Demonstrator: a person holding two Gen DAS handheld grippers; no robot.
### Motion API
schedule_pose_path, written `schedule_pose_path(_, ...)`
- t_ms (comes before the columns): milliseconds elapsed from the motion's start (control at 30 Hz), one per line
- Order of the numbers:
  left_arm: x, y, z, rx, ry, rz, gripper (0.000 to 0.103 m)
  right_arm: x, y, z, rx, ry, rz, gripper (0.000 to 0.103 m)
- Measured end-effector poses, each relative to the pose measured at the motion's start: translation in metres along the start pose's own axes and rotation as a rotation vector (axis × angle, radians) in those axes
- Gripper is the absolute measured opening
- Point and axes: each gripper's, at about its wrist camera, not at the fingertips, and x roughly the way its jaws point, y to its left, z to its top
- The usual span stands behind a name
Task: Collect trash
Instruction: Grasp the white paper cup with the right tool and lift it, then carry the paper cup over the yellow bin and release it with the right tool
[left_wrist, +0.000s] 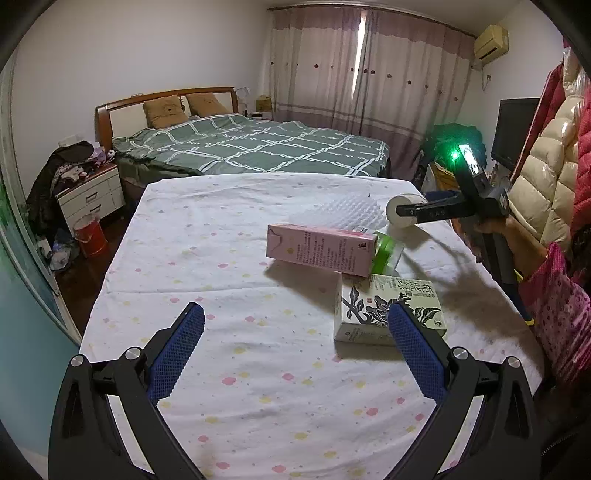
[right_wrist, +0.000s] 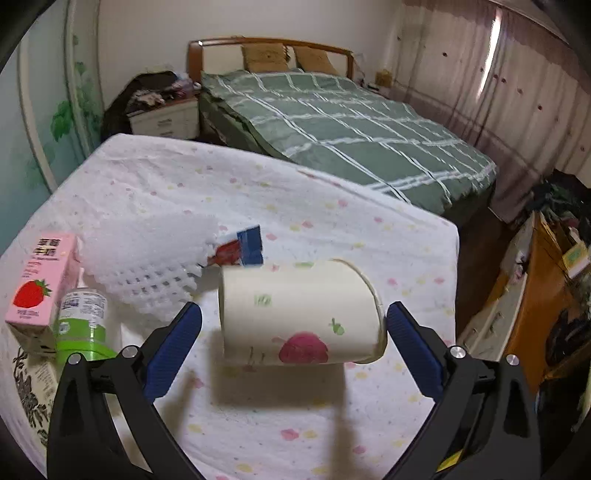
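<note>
The paper cup (right_wrist: 301, 314) is motion-blurred. White foam netting (right_wrist: 147, 254) hides most of a red-and-blue packet (right_wrist: 243, 249). The black-patterned box (right_wrist: 26, 387) runs off the frame's left edge.

Left claw (left_wrist: 295, 373) is hovering wide open over the desk (left_wrist: 229, 236) with the flowered cloth, nothing sitting between its blue pads (left_wrist: 177, 354). Black-and-white patterned box (left_wrist: 373, 310) is lying just past the right-side pad. Pink carton (left_wrist: 317, 249) is lying on its side beyond it, its right end touching a green-labelled bottle (left_wrist: 386, 253). White foam mesh (left_wrist: 340, 216) is lying farther back. Right claw (left_wrist: 406, 212), held by a hand (left_wrist: 517, 232) in a pink sleeve (left_wrist: 557, 306), is reaching in from the right with a white cup (left_wrist: 400, 206) at its tip; grip unclear. Green plaid bed (left_wrist: 258, 147) is sitting behind.
</note>
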Motion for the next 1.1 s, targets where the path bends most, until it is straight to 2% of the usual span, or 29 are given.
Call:
schedule_pose_path(67, 0.001, -0.001, 0.0, 0.002, 0.001, 0.001, 0.098, 0.004, -0.002, 0.0, -0.003, 0.019, 0.011, 0.096)
schedule_pose_path(133, 0.001, 0.0, 0.0, -0.002, 0.002, -0.001, 0.098, 0.005, -0.002, 0.0, -0.028, 0.025, -0.013, 0.096)
schedule_pose_path(333, 0.005, -0.002, 0.001, 0.003, 0.013, -0.003, 0.098, 0.012, -0.004, 0.001, -0.101, 0.066, 0.021, 0.096)
schedule_pose_path(400, 0.006, -0.002, 0.001, 0.003, 0.014, -0.003, 0.098, 0.013, -0.012, 0.001, -0.054, 0.088, 0.024, 0.096)
schedule_pose_path(567, 0.014, 0.0, 0.003, -0.006, 0.027, -0.015, 0.098, 0.017, -0.034, -0.009, 0.225, 0.12, -0.001, 0.096)
schedule_pose_path(700, 0.019, -0.003, 0.003, 0.007, 0.039, -0.029, 0.098, 0.024, -0.032, -0.016, 0.336, 0.14, -0.041, 0.096)
schedule_pose_path(733, 0.019, -0.003, 0.002, 0.01, 0.038, -0.033, 0.098, 0.027, -0.032, -0.016, 0.361, 0.151, -0.026, 0.096)
schedule_pose_path(900, 0.016, 0.0, 0.002, 0.003, 0.028, -0.043, 0.098, 0.027, -0.031, -0.016, 0.426, 0.163, 0.021, 0.087)
schedule_pose_path(1100, 0.015, 0.004, -0.001, -0.011, 0.03, -0.053, 0.098, 0.003, -0.019, -0.019, 0.4, 0.144, 0.079, 0.083)
